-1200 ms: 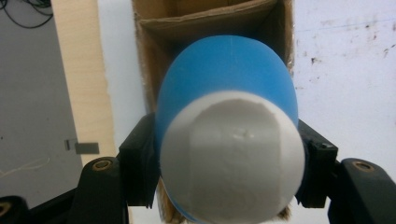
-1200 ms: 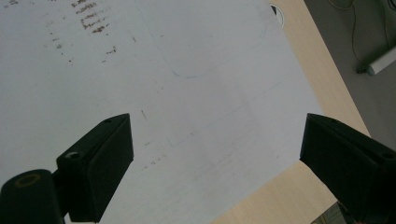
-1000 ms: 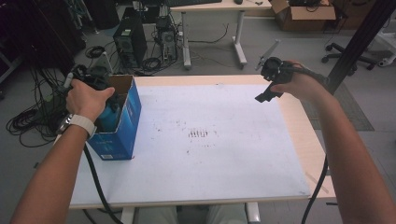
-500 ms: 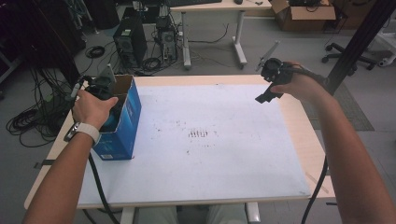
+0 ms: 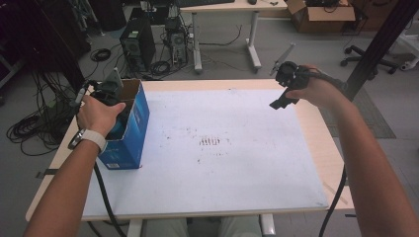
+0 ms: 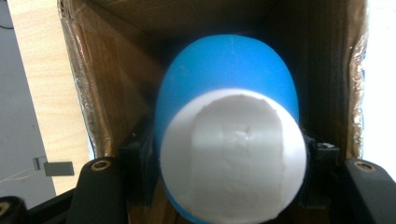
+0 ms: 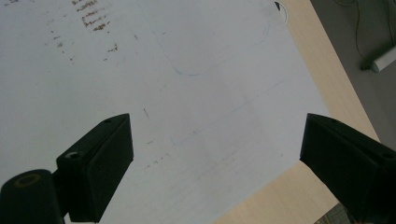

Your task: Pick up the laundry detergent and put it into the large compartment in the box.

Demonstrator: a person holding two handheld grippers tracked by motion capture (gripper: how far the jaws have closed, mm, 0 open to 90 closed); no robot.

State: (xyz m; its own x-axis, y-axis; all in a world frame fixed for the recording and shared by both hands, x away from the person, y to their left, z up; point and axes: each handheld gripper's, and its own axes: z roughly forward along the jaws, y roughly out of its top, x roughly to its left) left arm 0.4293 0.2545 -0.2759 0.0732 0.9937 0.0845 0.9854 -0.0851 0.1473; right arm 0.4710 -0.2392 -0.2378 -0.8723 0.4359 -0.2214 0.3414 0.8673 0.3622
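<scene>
Holding a blue-and-white rounded object [image 6: 229, 154] clamped in my left hand-held gripper [image 5: 106, 91], inside the open cardboard box with the blue outside [image 5: 132, 129] at the left edge of the worktop [image 5: 237, 177]. Left gripper view: both black jaws press on the object's flanks, white end toward the camera, blue end pointing deeper into the box, brown inner walls on either side

Change vs a second ago: my left hand has shifted further over and into the box opening; box itself hasn't moved. Right hand-held gripper [image 5: 284, 86] has stayed put, hovering above the far right part of the worktop, jaws spread wide, nothing between them, bare white sheet below

Read: grasp looks secured, so I'd judge extraction is the step in hand. Next needs a straight pull along the box axis, or the object may snag a wall and drag the box
</scene>
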